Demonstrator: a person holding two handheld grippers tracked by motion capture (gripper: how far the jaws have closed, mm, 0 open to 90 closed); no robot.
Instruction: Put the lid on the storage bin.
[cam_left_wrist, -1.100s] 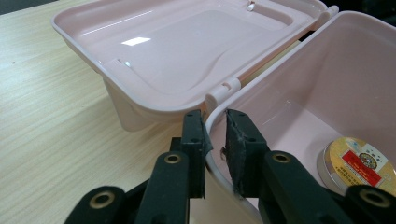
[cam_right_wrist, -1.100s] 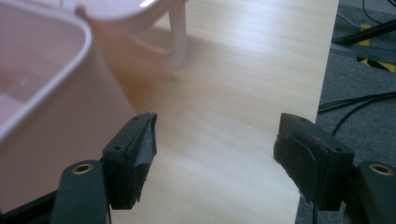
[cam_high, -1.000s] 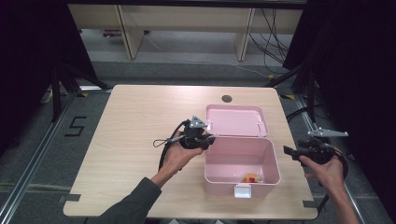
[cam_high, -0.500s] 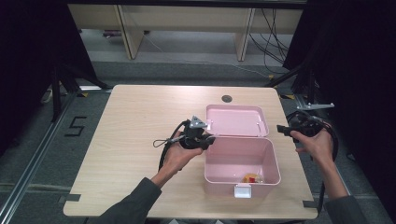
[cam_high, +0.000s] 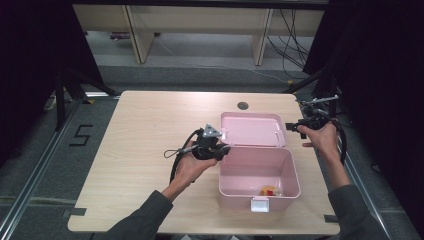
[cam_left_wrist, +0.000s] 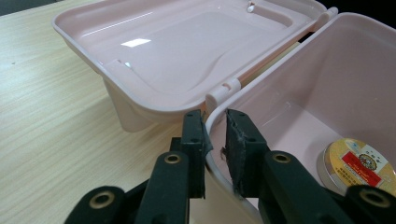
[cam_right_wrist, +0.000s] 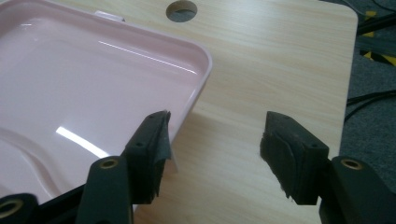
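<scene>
Standing open on the right half of the desk (cam_high: 150, 150), the pink box (cam_high: 260, 172) has its lid (cam_high: 255, 129) folded fully back and lying flat behind it, so the closing is not yet begun. Inside the box, near the front wall, you can see a small round tin (cam_high: 270, 190) with a red and gold label; in the left gripper view it lies on the floor of the box (cam_left_wrist: 359, 161). The white latch (cam_high: 259, 204) at the front hangs free. Your left tool (cam_high: 222, 150) is pressed together on the rim of the box at its left back corner, close to the hinge, with one pad outside the wall and one inside, so the box is held steady. Your right tool (cam_high: 295, 129) is at the right edge of the lid; its jaws have just been closing but they are spread apart, and in the right gripper view one pad (cam_right_wrist: 152, 140) is just beside the corner of the lid while the other pad is over the bare desk, with nothing pinched between them. I judge that what is left is to take the lid edge, swing it over the box and press the latch shut.
</scene>
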